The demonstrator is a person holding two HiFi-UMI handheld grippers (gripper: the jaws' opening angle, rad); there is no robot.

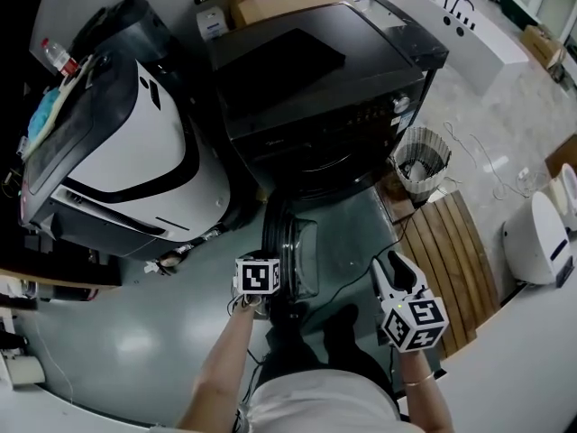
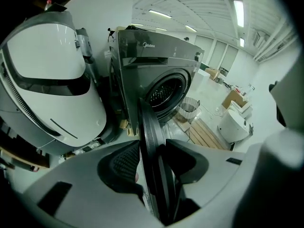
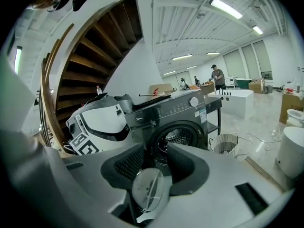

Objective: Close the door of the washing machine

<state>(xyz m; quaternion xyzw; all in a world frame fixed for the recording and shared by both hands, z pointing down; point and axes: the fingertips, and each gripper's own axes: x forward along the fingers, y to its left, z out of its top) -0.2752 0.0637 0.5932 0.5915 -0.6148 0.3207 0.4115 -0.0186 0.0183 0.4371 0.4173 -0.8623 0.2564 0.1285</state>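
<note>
- Item: washer (image 1: 325, 88), dark front-loader, standing on the floor (image 1: 135, 332) beside a white-shelled machine (image 1: 135, 152).
- Door (image 1: 290, 251): open, swung well out from the washer's front. It stands edge-on toward the person, and the drum mouth (image 3: 173, 139) is uncovered.
- Progress: early, by my judgement. The door is grasped but nowhere near its frame. The whole swing back and the press onto the latch are left to do.
- Left claw (image 2: 153, 151): pinching the door's outer rim, one pad on each face (the right pad sits flush, the left a shade less so).
- Left arm (image 1: 221, 368): bare forearm reaching forward from the body, with the claw aimed steeply down at the rim.
- Right claw (image 3: 156, 148): jaws spread and gripping nothing. A round glassy disc (image 3: 147, 189) shows low in the gap, and I cannot tell what it is.
- Right hand (image 1: 416, 373): held to the door's right, apart from it, with the claw pointing at the washer only slightly downward.
</note>
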